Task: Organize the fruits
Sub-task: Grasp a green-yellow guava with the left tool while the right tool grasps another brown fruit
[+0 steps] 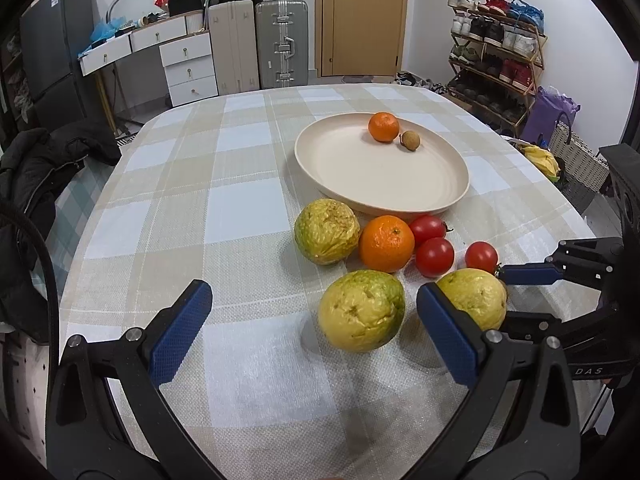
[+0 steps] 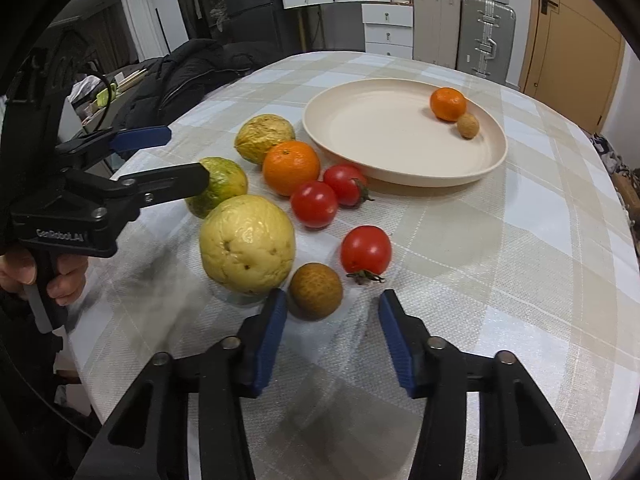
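A cream plate (image 2: 380, 136) holds a small orange (image 2: 448, 104) and a longan (image 2: 468, 125). On the cloth in front of it lie three yellow-green wrinkled fruits (image 2: 248, 244), a larger orange (image 2: 291, 167), three tomatoes (image 2: 366, 250) and a second longan (image 2: 316, 290). My right gripper (image 2: 334, 320) is open. That longan sits at its fingertips, close to the left finger, with a gap to the right one. My left gripper (image 1: 316, 320) is open above the cloth, and a yellow-green fruit (image 1: 362, 310) lies just beyond its fingers.
The checked tablecloth (image 1: 240, 208) covers a rounded table. A black jacket (image 1: 48, 168) hangs off its left side. Suitcases, white drawers, a door and a shoe rack (image 1: 496, 52) stand behind. A hand (image 2: 60, 280) holds the left gripper's handle.
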